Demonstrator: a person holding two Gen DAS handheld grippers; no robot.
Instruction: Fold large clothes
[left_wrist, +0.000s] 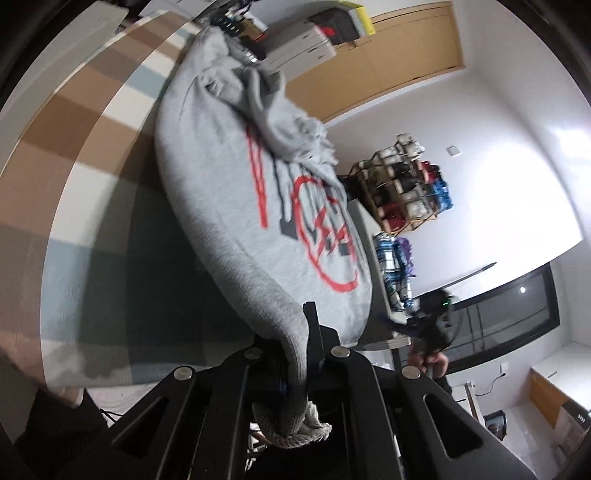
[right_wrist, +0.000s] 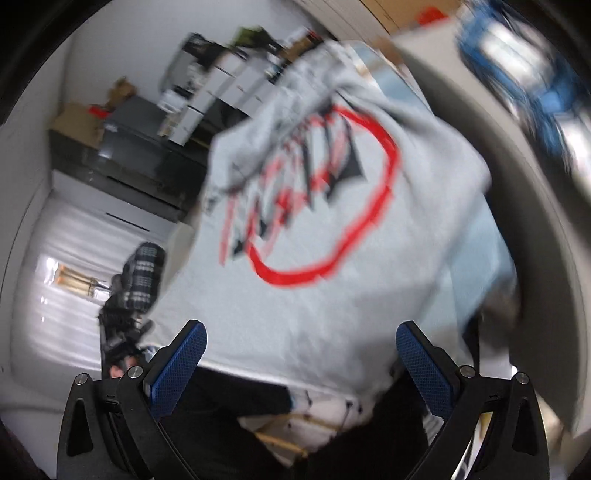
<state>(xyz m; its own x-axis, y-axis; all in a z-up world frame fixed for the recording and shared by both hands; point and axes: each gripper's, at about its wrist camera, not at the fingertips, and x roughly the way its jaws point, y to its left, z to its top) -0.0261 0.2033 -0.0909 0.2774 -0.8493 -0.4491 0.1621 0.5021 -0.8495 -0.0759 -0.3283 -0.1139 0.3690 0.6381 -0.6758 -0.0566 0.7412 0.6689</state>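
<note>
A: What've you got on the left tool (left_wrist: 301, 354)?

B: I see it pressed together on 1 corner of the grey sweatshirt (left_wrist: 236, 192), the ribbed hem bunched btwn the fingers and poking out behind them. Rest of the garment runs away from the tool, up and ahead, over the checked bed cover (left_wrist: 74, 177). 1 sweatshirt only, far as I can count.

A: Print side up?

B: Yes. Red ring w/ dark lettering inside it, plus 1 long red stripe beside it, all just ahead of the tool. Far end is rumpled; looks like a sleeve or hood heaped there, can't tell which.

A: And the right tool (right_wrist: 301, 354)?

B: Spread wide, 2 blue pads (right_wrist: 183, 365) well apart, nothing btwn them touching either pad. I'm looking at the same sweatshirt (right_wrist: 332, 295) ahead of and above that tool; the pic is badly blurred, so edges are vague. Red ring is clear enough, dead ahead of the gap.

A: Anything else around?

B: From the left cam, off to the tool's right: 1 wooden rack (left_wrist: 402, 184) of small items by the white wall, number of items too small to count. Also a hand (left_wrist: 436, 363) w/ a dark device low right of the tool. Right cam shows 1 checked sleeve (right_wrist: 142, 277) to its left.
</note>
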